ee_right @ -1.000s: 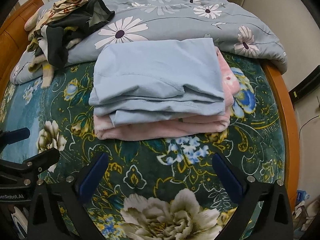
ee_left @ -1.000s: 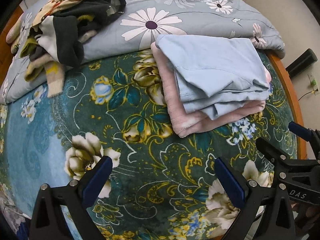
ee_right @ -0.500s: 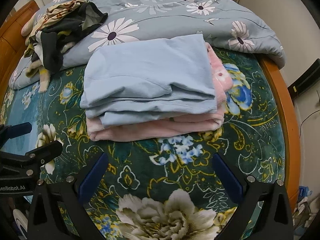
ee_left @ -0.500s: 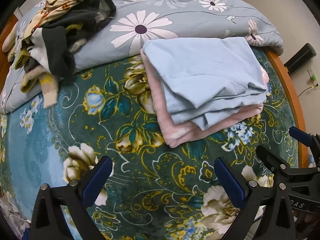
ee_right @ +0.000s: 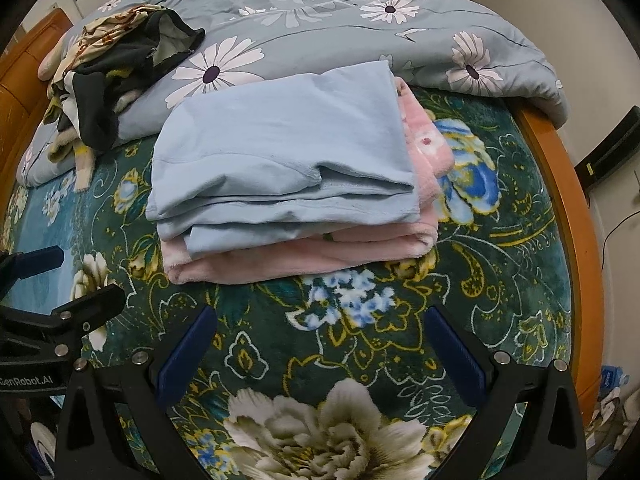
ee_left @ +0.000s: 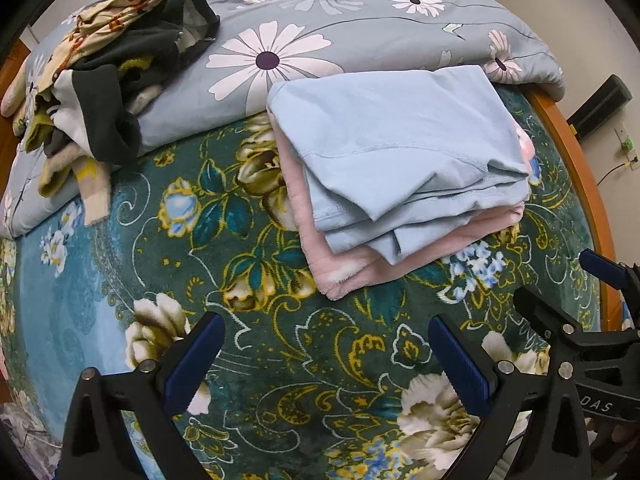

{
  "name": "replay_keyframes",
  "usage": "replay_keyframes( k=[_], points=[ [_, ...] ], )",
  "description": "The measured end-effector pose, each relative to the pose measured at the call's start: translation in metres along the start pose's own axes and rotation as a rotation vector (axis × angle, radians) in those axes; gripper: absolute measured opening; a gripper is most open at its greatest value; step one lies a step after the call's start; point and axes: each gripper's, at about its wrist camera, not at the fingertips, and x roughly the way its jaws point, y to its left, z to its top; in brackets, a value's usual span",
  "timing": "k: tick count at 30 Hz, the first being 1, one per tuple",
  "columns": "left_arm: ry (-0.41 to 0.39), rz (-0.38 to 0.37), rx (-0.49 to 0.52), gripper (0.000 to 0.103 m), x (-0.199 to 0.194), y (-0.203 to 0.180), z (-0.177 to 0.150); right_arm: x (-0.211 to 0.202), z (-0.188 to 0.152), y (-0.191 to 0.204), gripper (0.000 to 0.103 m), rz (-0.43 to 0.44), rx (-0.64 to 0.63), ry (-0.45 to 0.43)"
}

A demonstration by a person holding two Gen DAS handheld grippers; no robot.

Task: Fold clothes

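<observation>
My left tongs (ee_left: pixel 326 360) and right tongs (ee_right: pixel 320 344) both gape apart, empty, over the blanket (ee_left: pixel 280 352). The blue garment (ee_right: pixel 280 152) lies folded on the pink one (ee_right: pixel 304 256). Unfolded clothes (ee_left: pixel 108 92), perhaps several, heap on the quilt (ee_left: pixel 360 32).

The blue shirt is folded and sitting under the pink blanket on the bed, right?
Not quite. The blue shirt is folded, but it lies on top of the pink blanket, not under it. The right wrist view shows the pink layers beneath it on the bed.
</observation>
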Motion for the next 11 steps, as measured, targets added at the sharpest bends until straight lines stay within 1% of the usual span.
replay_keyframes(
  k=[11],
  points=[
    [-0.013,0.003,0.004,0.103,-0.0020,-0.0018,0.0008,-0.0011,0.0009,-0.0012,0.103,-0.005,-0.003,-0.002]
  ],
)
